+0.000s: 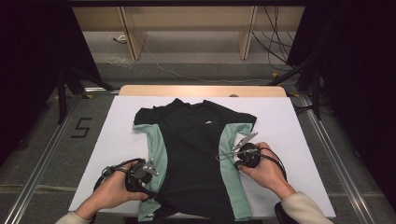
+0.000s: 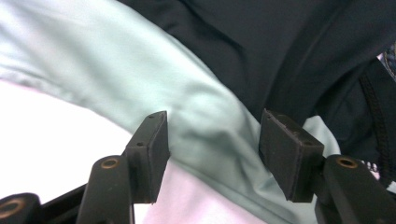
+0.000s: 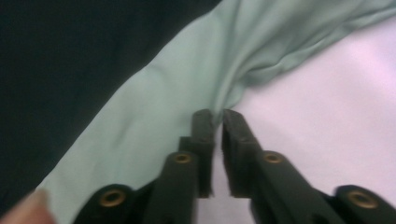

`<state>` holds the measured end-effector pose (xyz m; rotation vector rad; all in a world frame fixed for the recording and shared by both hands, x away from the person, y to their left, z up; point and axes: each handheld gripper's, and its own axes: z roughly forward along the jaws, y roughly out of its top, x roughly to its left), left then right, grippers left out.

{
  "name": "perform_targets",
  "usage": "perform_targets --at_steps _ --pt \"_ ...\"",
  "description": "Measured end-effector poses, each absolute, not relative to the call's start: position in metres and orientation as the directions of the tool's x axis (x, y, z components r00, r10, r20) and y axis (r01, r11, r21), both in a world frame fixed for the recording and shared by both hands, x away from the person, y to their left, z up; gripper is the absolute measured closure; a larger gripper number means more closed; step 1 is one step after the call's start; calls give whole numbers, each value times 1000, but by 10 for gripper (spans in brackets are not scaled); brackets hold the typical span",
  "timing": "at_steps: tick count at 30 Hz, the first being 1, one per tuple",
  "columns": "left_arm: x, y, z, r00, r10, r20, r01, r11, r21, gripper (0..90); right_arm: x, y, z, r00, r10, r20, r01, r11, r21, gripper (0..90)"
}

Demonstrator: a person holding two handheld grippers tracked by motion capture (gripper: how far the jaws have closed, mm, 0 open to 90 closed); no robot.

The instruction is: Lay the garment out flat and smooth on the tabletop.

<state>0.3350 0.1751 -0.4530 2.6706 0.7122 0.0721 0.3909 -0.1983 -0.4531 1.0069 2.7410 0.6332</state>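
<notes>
Smooth, faintly glossy cloth shirt (image 1: pixel 196 149); seemingly matt table (image 1: pixel 289 140).

One shirt (image 1: pixel 196 154) — black with two green side panels — on one white table (image 1: pixel 289 140); two hand-held grippers, left gripper (image 1: pixel 148 169) and right gripper (image 1: pixel 239 150).

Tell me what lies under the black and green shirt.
The shirt lies flat on a white sheet covering the table; a wooden edge shows beyond. Whatever sits directly beneath the fabric is hidden.

Left gripper (image 2: pixel 212 154) jaws gape apart; right gripper (image 3: pixel 218 154) jaws nearly closed.
</notes>
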Motion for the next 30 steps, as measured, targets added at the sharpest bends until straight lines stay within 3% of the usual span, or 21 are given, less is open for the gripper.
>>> perform_targets --at_steps 2,8,17,25,30 --pt "339 178 -452 849 527 -36 492 -763 420 380 391 -203 -450 -751 660 -1 571 650 501 713" --pt "348 185 -451 794 607 -30 499 -624 602 265 391 -219 -447 -726 686 44 547 538 641 641" --pt "355 213 -457 701 702 -124 524 -389 757 0 377 -252 -454 -686 718 121 510 356 783 458" --pt "355 226 -462 666 741 -82 481 -343 807 0 361 -263 -451 -664 742 95 451 296 842 259" --pt "355 229 -462 646 762 -52 459 -333 824 0 362 -263 -452 -674 734 89 422 283 861 204"
